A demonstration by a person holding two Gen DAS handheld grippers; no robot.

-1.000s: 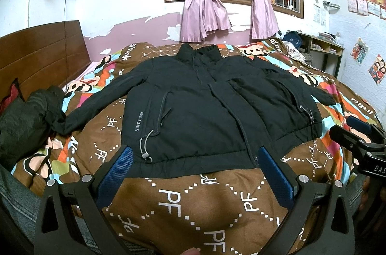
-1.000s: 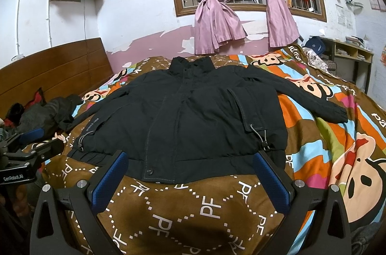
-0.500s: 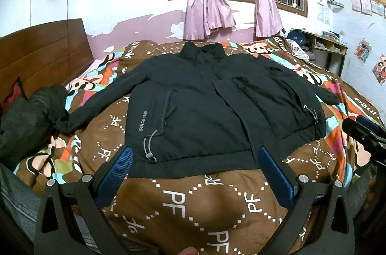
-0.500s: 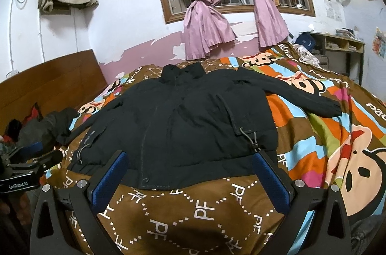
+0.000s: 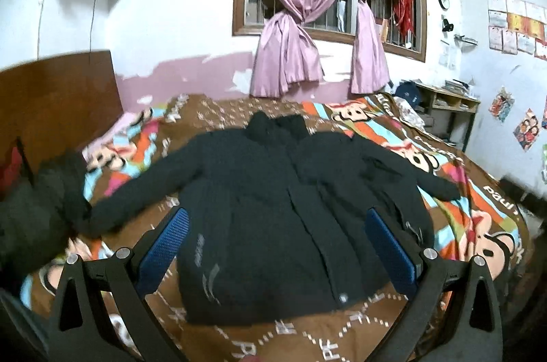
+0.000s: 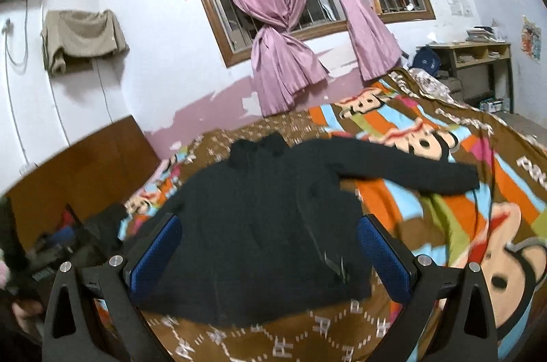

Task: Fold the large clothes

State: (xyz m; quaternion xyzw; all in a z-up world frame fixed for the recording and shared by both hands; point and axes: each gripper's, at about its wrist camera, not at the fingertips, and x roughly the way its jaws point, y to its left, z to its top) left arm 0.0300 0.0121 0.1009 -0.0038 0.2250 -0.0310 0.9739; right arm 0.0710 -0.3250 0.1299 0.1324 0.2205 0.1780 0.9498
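A black jacket lies face up and fully spread on a bed covered by a brown and striped cartoon blanket, its collar toward the window wall and both sleeves stretched out to the sides. Nothing of it appears folded: the hem lies flat near the bed's front edge, the front is closed, and the sleeves have not been brought in. The left claw hangs above the lower part of the jacket with its blue pads spread wide and nothing between them; the right claw is likewise released, open over the hem and empty. Neither seems to touch the fabric, though both views are blurred. The task looks to be at its very start, with the whole fold left to do: sleeves in, then the body doubled. A second dark garment lies heaped at the blanket's left side, beside the wooden headboard, well apart from the claws.
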